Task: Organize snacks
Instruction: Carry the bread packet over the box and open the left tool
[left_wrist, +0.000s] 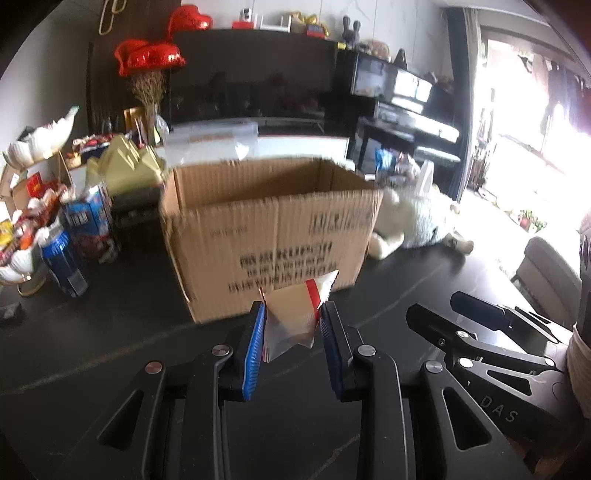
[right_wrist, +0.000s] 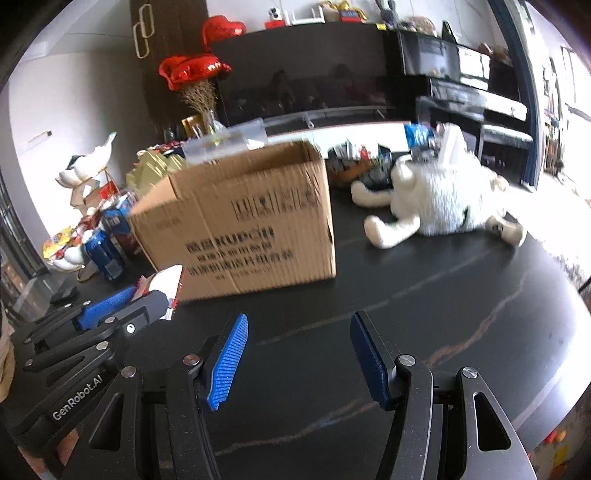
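My left gripper (left_wrist: 292, 312) is shut on a small white and red snack packet (left_wrist: 295, 317), held above the dark table in front of an open cardboard box (left_wrist: 273, 232). In the right wrist view the left gripper (right_wrist: 142, 301) with the packet (right_wrist: 166, 282) sits at the left, close to the box (right_wrist: 243, 221). My right gripper (right_wrist: 297, 325) is open and empty over the table, to the right of the left one; it also shows in the left wrist view (left_wrist: 439, 310). The inside of the box is hidden.
A white plush toy (right_wrist: 439, 199) lies right of the box. Blue cans (left_wrist: 64, 264) and cartons, snack packets and a white tiered dish (left_wrist: 22, 206) crowd the table's left side. More snacks (right_wrist: 354, 158) lie behind the box. The dark table (right_wrist: 424, 295) ends at the right.
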